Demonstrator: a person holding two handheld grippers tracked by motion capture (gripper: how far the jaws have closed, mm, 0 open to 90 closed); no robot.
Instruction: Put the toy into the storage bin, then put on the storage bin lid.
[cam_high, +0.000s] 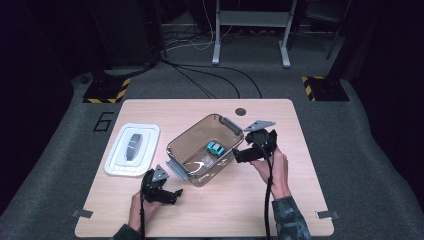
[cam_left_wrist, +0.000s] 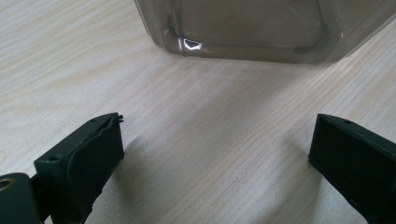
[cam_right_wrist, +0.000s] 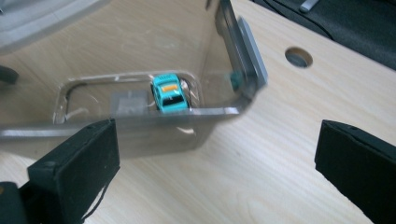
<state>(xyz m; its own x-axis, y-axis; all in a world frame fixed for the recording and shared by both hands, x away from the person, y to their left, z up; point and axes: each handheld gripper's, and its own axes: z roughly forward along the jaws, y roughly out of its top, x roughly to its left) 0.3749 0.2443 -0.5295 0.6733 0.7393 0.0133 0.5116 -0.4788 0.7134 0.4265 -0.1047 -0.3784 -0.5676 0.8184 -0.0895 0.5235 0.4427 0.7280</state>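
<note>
Hovering at the clear tub (cam_high: 186, 145), both grippers empty.
We see the teal toy car (cam_high: 215, 148) sitting on the tub floor, toward the far-right end. Our right gripper (cam_high: 243, 153) is just beside the tub's right wall, jaws spread wide w/ nothing between; left gripper (cam_high: 172, 192) near the tub's near corner, jaws wide too, over bare table (cam_high: 280, 120).

A lab: hazard-taped stand bases (cam_high: 106, 92), floor cables (cam_high: 210, 80), dark carpet (cam_high: 350, 150).
</note>
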